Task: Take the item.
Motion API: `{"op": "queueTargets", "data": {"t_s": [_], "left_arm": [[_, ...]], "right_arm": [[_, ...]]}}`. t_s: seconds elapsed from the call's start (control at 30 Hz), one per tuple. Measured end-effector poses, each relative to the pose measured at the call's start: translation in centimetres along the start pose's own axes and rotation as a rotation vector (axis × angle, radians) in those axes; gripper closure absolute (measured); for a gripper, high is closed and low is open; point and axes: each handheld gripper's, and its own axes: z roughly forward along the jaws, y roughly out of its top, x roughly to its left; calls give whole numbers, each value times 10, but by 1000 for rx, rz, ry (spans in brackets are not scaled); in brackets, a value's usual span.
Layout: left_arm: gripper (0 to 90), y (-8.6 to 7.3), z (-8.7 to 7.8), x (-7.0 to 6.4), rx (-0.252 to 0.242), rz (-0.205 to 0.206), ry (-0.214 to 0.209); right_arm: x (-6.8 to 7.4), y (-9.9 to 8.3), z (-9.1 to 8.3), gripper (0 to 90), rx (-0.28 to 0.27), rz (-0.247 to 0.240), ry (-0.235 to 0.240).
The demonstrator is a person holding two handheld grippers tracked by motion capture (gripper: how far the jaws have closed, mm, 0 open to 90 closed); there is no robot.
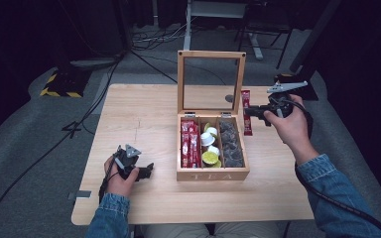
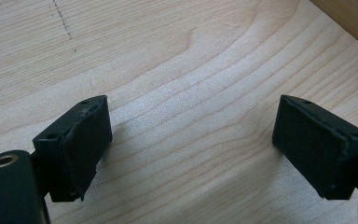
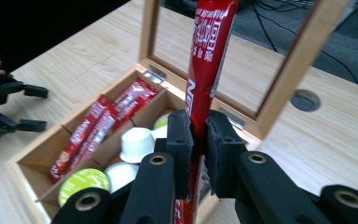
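A wooden tea box (image 1: 213,175) stands open mid-table, its glass lid (image 1: 211,82) upright. Its left compartment holds red stick packets (image 1: 189,144), the middle one white and yellow-green capsules (image 1: 210,148), the right one dark pouches (image 1: 230,145). My right gripper (image 1: 249,112) hovers just right of the box, shut on a red stick packet (image 3: 207,56) that stands upright between its jaws; the box interior (image 3: 98,135) lies beyond. My left gripper (image 1: 149,170) rests low on the table left of the box, jaws wide open over bare wood (image 2: 191,116), nothing between them.
The table (image 1: 144,114) has a round cable hole (image 1: 229,98) behind the lid. Cables, a stand base with yellow-black tape (image 1: 59,84) and desk legs sit on the grey floor beyond. In the right gripper view the other gripper (image 3: 2,105) shows at far left.
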Motion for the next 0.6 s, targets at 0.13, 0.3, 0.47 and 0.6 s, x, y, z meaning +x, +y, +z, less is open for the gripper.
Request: {"op": "queueTargets", "data": {"t_s": [0.13,0.3,0.47,0.6], "left_arm": [[121,0,-1,0,1,1,1],[121,-1,-1,0,2,-3,0],[121,-1,-1,0,1,1,0],[121,-1,-1,0,2,0,-1]], "right_arm": [[-13,-7,-2,808,1,8,-25],[-27,-15,-5,808,-3,30,-47],[-39,-20,-8,808,-14,31,-64],[-48,-25,-7,808,-11,35,-81]]}}
